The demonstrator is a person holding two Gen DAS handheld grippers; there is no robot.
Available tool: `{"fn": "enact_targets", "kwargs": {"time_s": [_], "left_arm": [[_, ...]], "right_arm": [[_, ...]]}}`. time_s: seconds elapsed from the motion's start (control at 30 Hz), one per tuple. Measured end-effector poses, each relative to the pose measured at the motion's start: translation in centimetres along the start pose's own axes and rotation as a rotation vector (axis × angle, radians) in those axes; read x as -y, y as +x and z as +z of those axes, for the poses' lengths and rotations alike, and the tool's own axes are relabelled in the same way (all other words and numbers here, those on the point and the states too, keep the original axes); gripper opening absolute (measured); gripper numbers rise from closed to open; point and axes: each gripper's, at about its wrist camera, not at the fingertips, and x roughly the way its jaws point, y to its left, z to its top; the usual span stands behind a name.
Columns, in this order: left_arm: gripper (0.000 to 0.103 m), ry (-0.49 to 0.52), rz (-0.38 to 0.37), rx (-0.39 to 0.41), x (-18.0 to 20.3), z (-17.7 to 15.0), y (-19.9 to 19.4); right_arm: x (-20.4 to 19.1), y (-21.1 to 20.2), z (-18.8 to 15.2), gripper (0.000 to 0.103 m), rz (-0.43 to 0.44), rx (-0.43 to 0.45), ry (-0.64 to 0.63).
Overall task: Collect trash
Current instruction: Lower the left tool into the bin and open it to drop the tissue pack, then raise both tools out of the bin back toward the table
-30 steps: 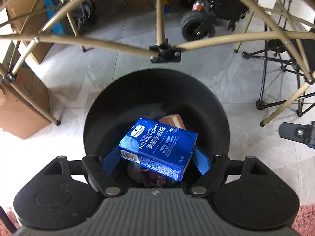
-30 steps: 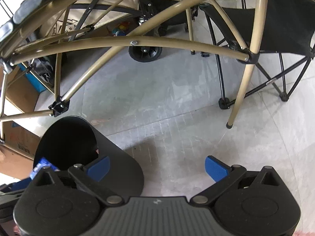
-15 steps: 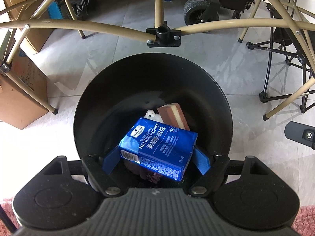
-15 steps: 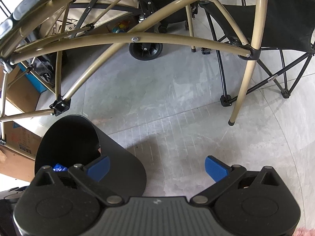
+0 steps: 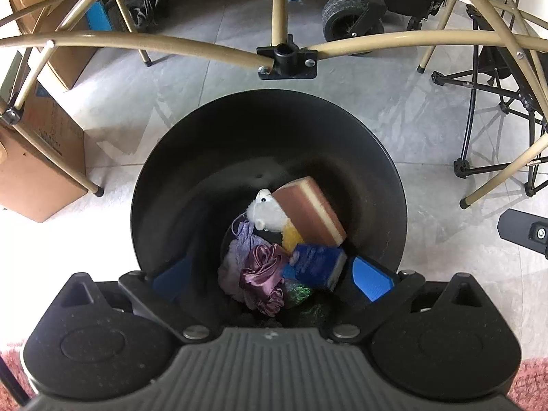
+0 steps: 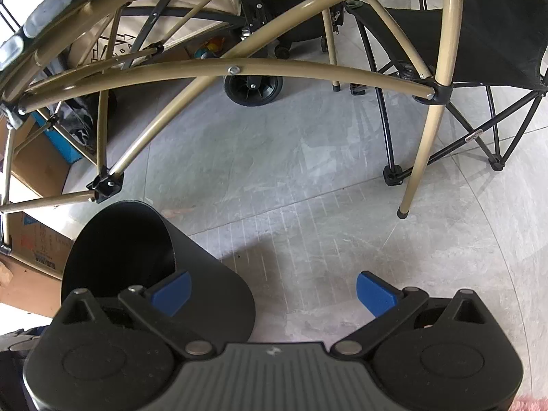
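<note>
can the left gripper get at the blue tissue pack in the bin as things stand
Probably yes: the left gripper hangs open right over the bin, and the tissue pack lies on top of the pile, nothing covering it.

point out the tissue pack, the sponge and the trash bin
tissue pack point(image 5: 316, 263), left wrist view, on its blue top face
sponge point(image 5: 308, 210), left wrist view, on its brown scouring side
trash bin point(image 5: 267, 130), left wrist view, on its far inner wall

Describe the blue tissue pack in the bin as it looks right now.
The blue tissue pack lies free at the bottom of the black bin, tilted, a pale end face turned right. Its glossy wrapper looks soft. It rests on the trash pile, below the brown sponge and beside purple fabric. The open left gripper above does not touch it.
</note>
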Motion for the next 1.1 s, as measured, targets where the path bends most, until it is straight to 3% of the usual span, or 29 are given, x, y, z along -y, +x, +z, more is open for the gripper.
{"fn": "enact_targets", "kwargs": {"time_s": [0.47,0.83,1.1], "left_arm": [[0.103,-0.008,-0.015,0.019,-0.2,0.0,-0.8],[0.103,-0.012,-0.042,0.121,-0.6,-0.3,-4.2],[0.103,-0.007,-0.090,0.251,-1.0,-0.5,-8.6]], "right_arm": [[-0.2,-0.2,0.0,0.103,0.006,0.008,-0.001],[-0.4,-2.8,0.2,0.103,0.037,0.075,-0.021],[-0.5,-5.6,0.5,0.103,0.086,0.136,-0.026]]}}
